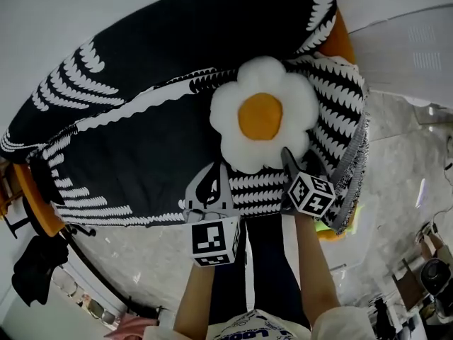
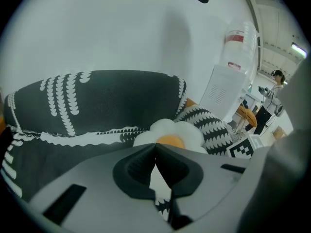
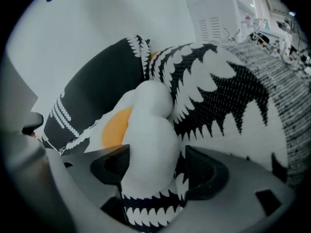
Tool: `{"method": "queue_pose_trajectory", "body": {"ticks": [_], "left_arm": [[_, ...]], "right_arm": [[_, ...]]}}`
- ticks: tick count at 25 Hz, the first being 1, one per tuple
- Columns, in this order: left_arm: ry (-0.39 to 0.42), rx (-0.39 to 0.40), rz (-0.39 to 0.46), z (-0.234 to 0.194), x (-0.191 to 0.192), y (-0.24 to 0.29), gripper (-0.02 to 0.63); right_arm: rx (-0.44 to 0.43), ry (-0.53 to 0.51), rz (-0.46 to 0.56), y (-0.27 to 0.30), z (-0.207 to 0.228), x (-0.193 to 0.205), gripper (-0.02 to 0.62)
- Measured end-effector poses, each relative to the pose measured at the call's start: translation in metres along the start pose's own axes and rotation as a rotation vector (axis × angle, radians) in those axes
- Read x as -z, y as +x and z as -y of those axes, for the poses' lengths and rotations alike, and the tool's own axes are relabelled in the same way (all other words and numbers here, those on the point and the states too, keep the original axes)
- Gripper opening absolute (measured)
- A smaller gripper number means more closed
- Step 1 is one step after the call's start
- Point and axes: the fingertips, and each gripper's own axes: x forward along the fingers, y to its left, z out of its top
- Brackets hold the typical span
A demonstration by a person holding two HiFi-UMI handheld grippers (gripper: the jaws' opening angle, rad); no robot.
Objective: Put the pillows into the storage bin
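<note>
A flower-shaped pillow (image 1: 262, 115), white petals round an orange centre, lies on a sofa under a black-and-white blanket (image 1: 134, 140). My right gripper (image 1: 289, 163) is at the pillow's near edge. In the right gripper view its jaws (image 3: 155, 161) stand wide around a white petal (image 3: 148, 135); the left pad touches the petal, the right pad stands apart from it. My left gripper (image 1: 210, 174) hovers over the blanket just left of the pillow, with jaws (image 2: 155, 147) closed tip to tip and nothing between them. The pillow (image 2: 170, 132) lies beyond them. No storage bin is in view.
The orange sofa edge (image 1: 343, 37) shows at the far right corner. Pale marble floor (image 1: 400, 161) lies to the right and in front. A white appliance (image 2: 221, 93) and a person (image 2: 273, 89) stand at the back right. Dark cloth (image 1: 32, 264) lies on the floor at left.
</note>
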Motion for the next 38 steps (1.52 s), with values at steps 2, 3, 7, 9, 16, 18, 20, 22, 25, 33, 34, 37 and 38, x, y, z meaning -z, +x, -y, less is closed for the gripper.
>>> {"method": "queue_pose_trajectory", "body": {"ticks": [2,3,7,9,16,18,20,22,25,33,34,37,38], "left_arm": [[-0.003,-0.001,-0.014,0.001,0.007,0.001,0.014],[-0.006,-0.003,-0.018,0.001,0.01,0.002,0.014],[-0.023,-0.016,-0.018,0.005,0.013,0.0,0.014],[-0.029,-0.027,-0.013,0.005,0.011,-0.002,0.014],[-0.037,-0.068,0.037,-0.002,-0.013,-0.022,0.014],[-0.038,-0.084,0.063,-0.005,-0.025,-0.028,0.014],[-0.042,-0.1,0.078,-0.009,-0.037,-0.038,0.014],[-0.052,-0.111,0.09,-0.011,-0.047,-0.054,0.014],[-0.061,-0.114,0.122,-0.012,-0.064,-0.073,0.014],[-0.016,-0.036,0.206,-0.009,-0.108,-0.129,0.014],[-0.01,-0.019,0.218,-0.007,-0.114,-0.137,0.014],[0.012,0.039,0.244,0.001,-0.128,-0.164,0.014],[0.028,0.059,0.253,0.004,-0.132,-0.174,0.014]], "right_arm": [[-0.043,0.012,-0.007,0.004,-0.005,0.003,0.356],[-0.068,0.017,-0.011,0.006,-0.007,0.005,0.339],[-0.131,0.035,-0.021,0.007,-0.011,0.004,0.283],[-0.125,0.006,-0.028,0.003,-0.013,0.002,0.245],[-0.12,-0.026,0.005,-0.033,-0.044,-0.026,0.106],[-0.151,-0.033,0.041,-0.045,-0.062,-0.046,0.089],[-0.187,-0.02,0.064,-0.063,-0.08,-0.062,0.077],[-0.218,0.0,0.077,-0.083,-0.097,-0.075,0.069],[-0.243,0.003,0.113,-0.11,-0.116,-0.098,0.064],[-0.207,0.007,0.245,-0.198,-0.142,-0.129,0.06],[-0.194,0.007,0.267,-0.212,-0.143,-0.131,0.06],[-0.148,0.019,0.323,-0.257,-0.143,-0.132,0.06],[-0.131,0.03,0.344,-0.273,-0.141,-0.13,0.06]]}}
